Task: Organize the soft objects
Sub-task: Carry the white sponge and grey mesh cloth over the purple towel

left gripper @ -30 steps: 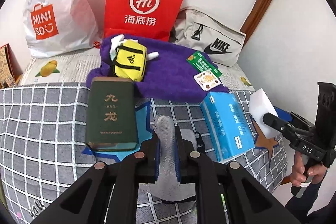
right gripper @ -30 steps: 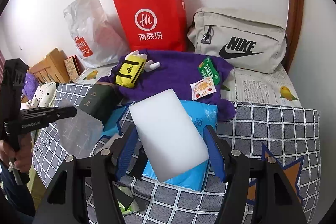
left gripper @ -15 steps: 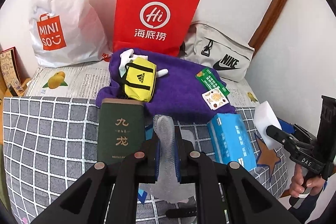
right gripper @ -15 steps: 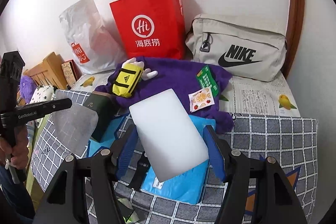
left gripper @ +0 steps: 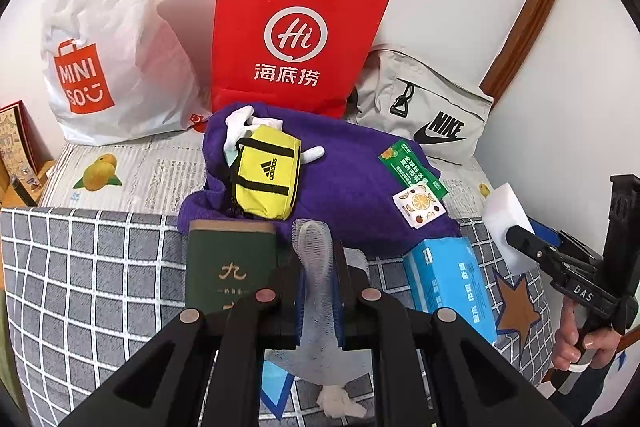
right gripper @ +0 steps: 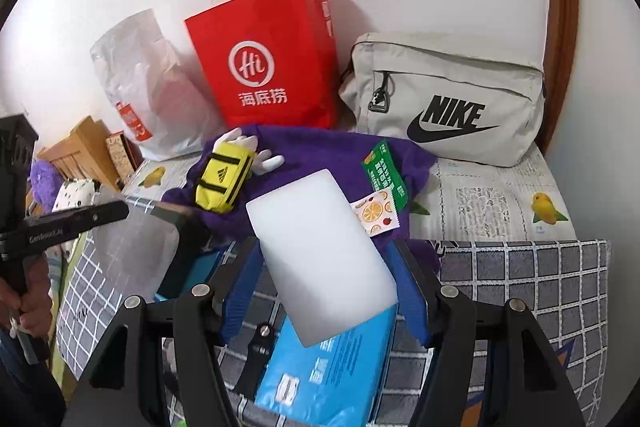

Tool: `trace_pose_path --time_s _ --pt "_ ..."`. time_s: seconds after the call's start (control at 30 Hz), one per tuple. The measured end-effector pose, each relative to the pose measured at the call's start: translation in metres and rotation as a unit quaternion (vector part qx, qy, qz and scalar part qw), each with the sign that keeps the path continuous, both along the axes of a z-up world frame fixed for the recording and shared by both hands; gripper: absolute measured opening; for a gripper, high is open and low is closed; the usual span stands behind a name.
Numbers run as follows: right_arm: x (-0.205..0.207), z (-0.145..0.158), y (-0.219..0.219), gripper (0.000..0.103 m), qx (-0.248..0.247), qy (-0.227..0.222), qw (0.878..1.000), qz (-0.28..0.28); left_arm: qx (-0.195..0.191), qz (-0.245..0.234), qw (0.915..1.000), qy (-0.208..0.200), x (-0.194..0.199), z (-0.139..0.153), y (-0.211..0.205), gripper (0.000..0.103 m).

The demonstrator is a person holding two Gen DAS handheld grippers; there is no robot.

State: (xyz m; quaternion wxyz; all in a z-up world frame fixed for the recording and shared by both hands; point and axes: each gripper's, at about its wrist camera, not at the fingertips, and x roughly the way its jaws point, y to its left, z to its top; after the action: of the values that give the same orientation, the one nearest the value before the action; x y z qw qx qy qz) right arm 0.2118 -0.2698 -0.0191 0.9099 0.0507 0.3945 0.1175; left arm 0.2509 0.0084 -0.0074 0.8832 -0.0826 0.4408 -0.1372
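Note:
My left gripper [left gripper: 318, 261] is shut on a white mesh cloth [left gripper: 316, 339], which hangs below the fingers over the checked bedspread [left gripper: 92, 267]. From the right wrist view the same cloth [right gripper: 120, 251] shows as a translucent sheet at the left. My right gripper [right gripper: 324, 261] is shut on a white sponge block [right gripper: 320, 251], tilted between the blue pads. That sponge [left gripper: 505, 213] also shows at the right edge of the left wrist view. A purple towel [left gripper: 352, 175] lies ahead, with a small yellow bag [left gripper: 268, 179] on it.
Against the wall stand a white Miniso bag [left gripper: 104, 39], a red paper bag [left gripper: 296, 35] and a grey Nike bag [left gripper: 424, 111]. A green box [left gripper: 228, 267] and a blue tissue pack [left gripper: 452, 287] lie on the bedspread. Two sachets [left gripper: 416, 183] rest on the towel.
Both grippers have moved forward toward the bags at the wall, each keeping hold of its object. The green box and blue pack have slid lower in the views.

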Motion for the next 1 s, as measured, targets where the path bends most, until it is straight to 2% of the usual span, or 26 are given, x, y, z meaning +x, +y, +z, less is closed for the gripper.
trace_pose_path --time_s 0.3,0.7,1.0 --pt "0.033 -0.009 0.009 0.063 -0.004 0.008 1.000 0.008 -0.011 -0.005 0.9999 0.003 0.032 -0.002 -0.003 0.011" --pt "0.082 -0.024 0.008 0.063 -0.021 0.018 1.000 0.007 0.001 -0.015 0.9999 0.008 0.081 -0.013 -0.018 0.011" --pt "0.133 -0.040 0.010 0.063 -0.037 0.035 0.999 0.018 0.010 -0.026 0.9995 0.014 0.113 -0.021 -0.031 0.011"
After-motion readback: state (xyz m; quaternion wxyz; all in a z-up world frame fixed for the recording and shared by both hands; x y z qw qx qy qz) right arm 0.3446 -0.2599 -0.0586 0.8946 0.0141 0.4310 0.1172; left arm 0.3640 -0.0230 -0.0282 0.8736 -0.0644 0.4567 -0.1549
